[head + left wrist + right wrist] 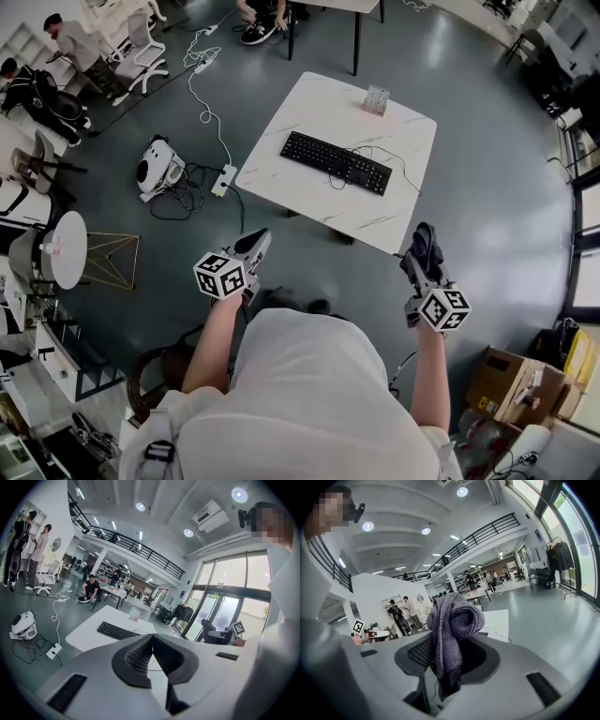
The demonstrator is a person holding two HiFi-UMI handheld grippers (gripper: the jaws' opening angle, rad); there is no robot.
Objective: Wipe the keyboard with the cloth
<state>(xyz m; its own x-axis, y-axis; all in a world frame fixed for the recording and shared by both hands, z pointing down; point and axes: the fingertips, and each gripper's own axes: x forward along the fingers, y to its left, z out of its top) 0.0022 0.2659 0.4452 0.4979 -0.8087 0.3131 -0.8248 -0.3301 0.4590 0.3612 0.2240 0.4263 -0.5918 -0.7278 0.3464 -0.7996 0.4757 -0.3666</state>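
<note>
**Head view.** The keyboard [336, 162] lies flat on the white table [281, 178], with its cable looped beside it and a small card stand [376, 99] near the far edge. The person stands back from the near edge of the table. Both grippers are raised in front of the body and are well apart from the keyboard. The left gripper [260, 240] points toward the table and carries nothing. The right gripper [420, 265] holds the cloth [425, 242], which shows as a dark bundle at its tip. A power strip [223, 180] and a white device [159, 167] lie on the floor to the left of the table.

**Left gripper view.** The jaws are closed and the ribbed pads meet at the tip. Nothing is between them. The keyboard and table are visible beyond, at a distance.

**Right gripper view.** The jaws are clamped on the purple-grey knitted cloth. Its upper part bulges above the pads and a tail hangs down between them. The grip appears secure.

**Task status.**
- Done: the cloth is in hand.
- Not yet begun: wiping. The cloth is clear of the keyboard and no contact is visible.
- Remaining, as judged: bring the right gripper over the table, lower the cloth onto the keys, and sweep along the rows. The left gripper is free to steady the keyboard.
</note>
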